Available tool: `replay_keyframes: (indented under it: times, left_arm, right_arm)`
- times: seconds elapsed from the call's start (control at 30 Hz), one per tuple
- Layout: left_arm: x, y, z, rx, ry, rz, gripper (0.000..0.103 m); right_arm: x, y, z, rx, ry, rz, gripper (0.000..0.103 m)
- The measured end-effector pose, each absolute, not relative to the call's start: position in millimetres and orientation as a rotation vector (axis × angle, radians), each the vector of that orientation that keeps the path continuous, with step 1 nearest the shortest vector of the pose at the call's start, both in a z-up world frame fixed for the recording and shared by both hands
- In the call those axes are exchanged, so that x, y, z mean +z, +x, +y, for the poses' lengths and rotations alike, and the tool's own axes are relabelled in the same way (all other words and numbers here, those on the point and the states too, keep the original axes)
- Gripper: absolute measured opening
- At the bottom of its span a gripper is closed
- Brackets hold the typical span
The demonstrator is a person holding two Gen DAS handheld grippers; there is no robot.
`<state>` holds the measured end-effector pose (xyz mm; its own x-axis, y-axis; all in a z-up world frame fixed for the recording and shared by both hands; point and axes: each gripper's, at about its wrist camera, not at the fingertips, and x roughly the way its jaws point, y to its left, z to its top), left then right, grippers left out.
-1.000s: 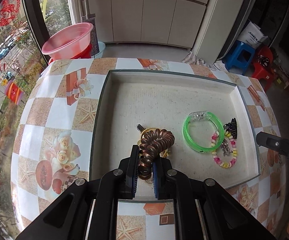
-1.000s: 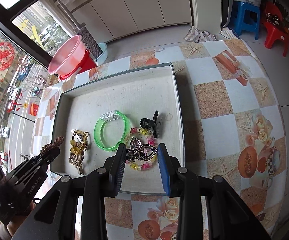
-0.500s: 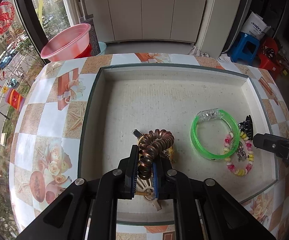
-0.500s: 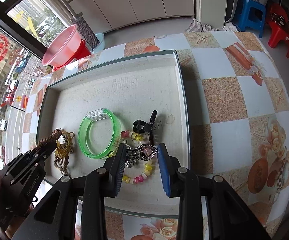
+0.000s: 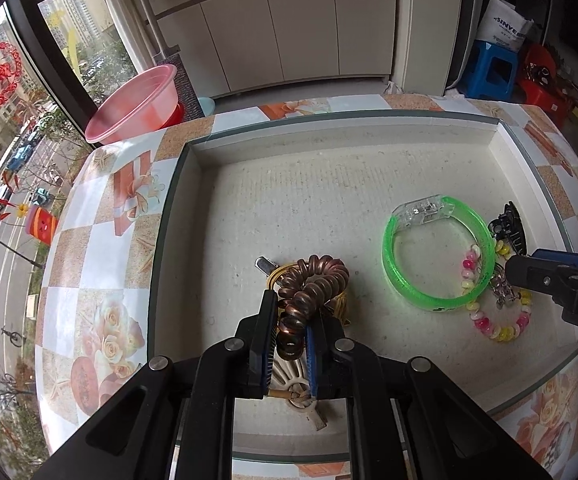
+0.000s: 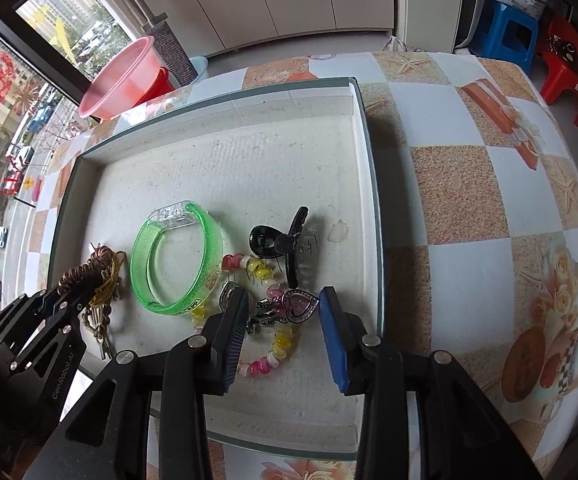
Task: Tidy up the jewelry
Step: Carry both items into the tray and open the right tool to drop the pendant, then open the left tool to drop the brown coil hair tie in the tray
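Gold chain (image 5: 341, 300) and a pale pendant lie mostly hidden under the left gripper (image 5: 291, 354), which pinches a copper coil (image 5: 309, 292) low in the tray (image 5: 369, 200). Right gripper (image 6: 283, 336) jaws have just been opening, spread either side of the heart charm (image 6: 299, 306) without touching it; bead bracelet (image 6: 265, 364) partly covered.

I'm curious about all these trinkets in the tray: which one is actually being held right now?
The coppery coiled band, pinched between the left tongs. The green bangle, beaded bracelet and black clip lie loose.
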<state>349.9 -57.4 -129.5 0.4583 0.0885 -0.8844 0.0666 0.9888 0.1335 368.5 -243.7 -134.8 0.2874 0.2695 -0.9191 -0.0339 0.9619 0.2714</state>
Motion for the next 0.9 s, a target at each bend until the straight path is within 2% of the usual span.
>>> replay_keyframes:
  times: [0.07,0.33,0.9]
  left_arm:
    - [-128.8,349.5,-57.5,0.013,0.158,1.100,0.025]
    - [-126.4,347.4,-54.2,0.003,0.138,1.107,0.025]
    - [-124.3,355.9,-60.9,-0.014,0.148,1.121,0.026]
  right_arm:
    - [-134.6,368.3,-243.9,0.215,0.233,1.267,0.054]
    - [-122.8,363.1,-248.8,0.232,0.300,1.233,0.064]
    - [-100.7,348.3,-268.5,0.202,0.311,1.231,0.065]
